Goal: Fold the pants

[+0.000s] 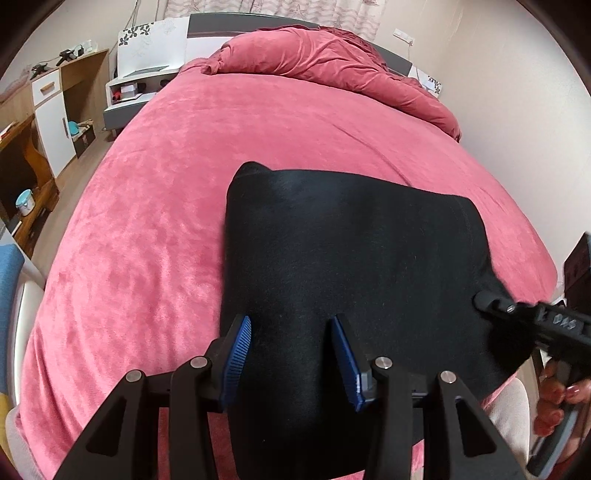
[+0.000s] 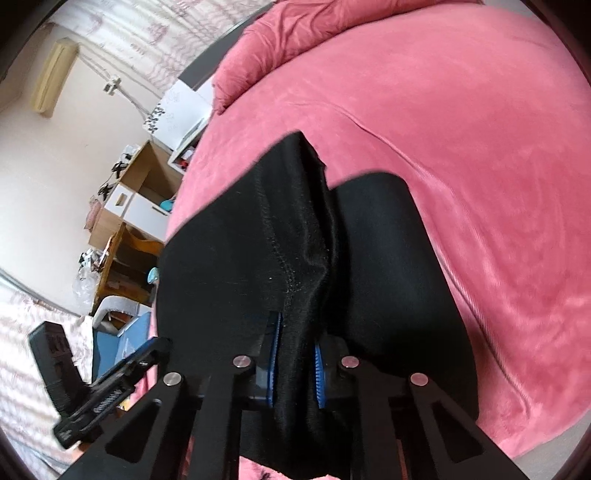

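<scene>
Pants (image 1: 351,258), black and already doubled over, lie on the near part of the bed (image 1: 155,206), their bulk spread flat on the pink velvety cover. Closest to me, the left gripper (image 1: 291,354) hovers just above the near edge of the cloth with its blue-padded jaws spread wide, holding nothing. Beside it, at the pants' right edge, the right gripper (image 2: 297,373) has its jaws pinched tight on a bunched fold of the black fabric, which rises between the pads and shows a stitched seam. The person's hand (image 1: 557,395) grips that tool's handle at the bed's corner. Further off, the cover runs bare to a heaped pink duvet (image 1: 332,66) against the headboard. Left of the bed stand a white nightstand (image 1: 133,88) and a wooden desk (image 1: 70,96) with a white drawer; patterned curtains (image 1: 273,11) hang behind.
</scene>
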{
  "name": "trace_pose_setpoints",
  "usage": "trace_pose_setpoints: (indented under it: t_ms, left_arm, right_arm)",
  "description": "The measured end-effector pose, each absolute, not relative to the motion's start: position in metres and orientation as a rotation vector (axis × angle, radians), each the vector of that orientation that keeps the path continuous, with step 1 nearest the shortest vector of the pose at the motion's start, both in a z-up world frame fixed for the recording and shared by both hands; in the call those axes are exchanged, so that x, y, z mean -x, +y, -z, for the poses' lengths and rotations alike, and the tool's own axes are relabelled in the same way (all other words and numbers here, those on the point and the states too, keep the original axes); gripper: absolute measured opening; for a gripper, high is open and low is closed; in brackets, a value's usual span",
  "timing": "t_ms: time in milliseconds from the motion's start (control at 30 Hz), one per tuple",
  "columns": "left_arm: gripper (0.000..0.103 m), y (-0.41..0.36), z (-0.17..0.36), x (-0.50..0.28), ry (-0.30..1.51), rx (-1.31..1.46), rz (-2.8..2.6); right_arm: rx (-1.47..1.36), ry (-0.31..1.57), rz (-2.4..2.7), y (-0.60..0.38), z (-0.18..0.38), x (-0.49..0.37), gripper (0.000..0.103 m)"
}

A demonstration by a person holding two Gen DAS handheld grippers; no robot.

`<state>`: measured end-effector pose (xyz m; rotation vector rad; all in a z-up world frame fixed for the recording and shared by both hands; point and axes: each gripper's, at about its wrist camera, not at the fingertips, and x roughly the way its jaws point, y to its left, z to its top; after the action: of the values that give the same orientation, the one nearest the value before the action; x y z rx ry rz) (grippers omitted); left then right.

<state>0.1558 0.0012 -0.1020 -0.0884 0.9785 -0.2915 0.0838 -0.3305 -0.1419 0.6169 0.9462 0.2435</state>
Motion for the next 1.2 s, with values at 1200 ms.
trace_pose_setpoints:
  t_ms: [1200]
  left_arm:
    - [0.049,-0.026,0.082,-0.213,0.867,0.057,0.396]
  right_arm:
    - [-0.667,0.884,-0.217,-0.367,0.155,-0.143,0.040]
